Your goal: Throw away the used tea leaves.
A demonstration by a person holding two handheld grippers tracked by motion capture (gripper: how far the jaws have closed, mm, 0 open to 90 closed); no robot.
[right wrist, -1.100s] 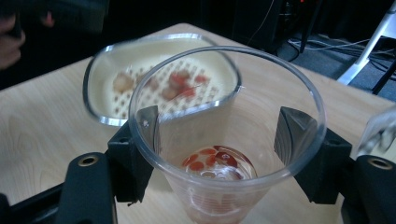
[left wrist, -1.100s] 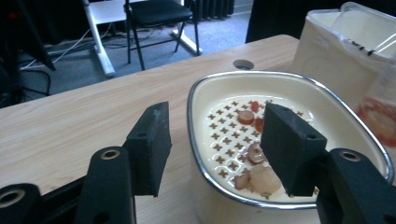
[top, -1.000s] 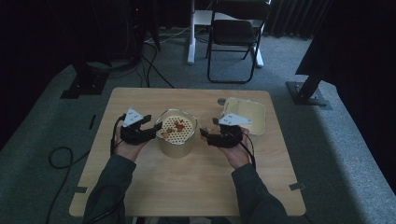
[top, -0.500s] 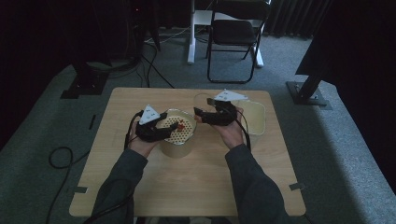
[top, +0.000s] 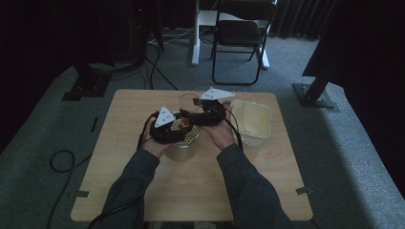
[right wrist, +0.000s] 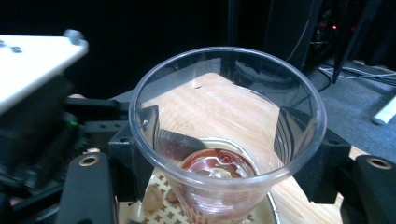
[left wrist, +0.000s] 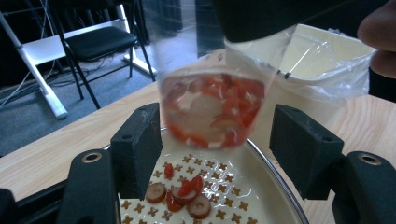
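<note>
Above one strainer point(left wrist: 261, 186), the right claw point(right wrist: 219, 154) grips one cup point(right wrist: 226, 140); left claw point(left wrist: 219, 154) released.

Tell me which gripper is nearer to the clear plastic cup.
Right. The right gripper is shut on the clear plastic cup, one jaw on each side of its wall, holding it above the strainer. The left gripper is open, low at the strainer's rim, short of the cup.

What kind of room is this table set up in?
Probably a recording studio or lab rather than a kitchen: dark curtains hang around a carpeted floor, cables trail across it, and a folding chair stands behind the wooden table.
</note>
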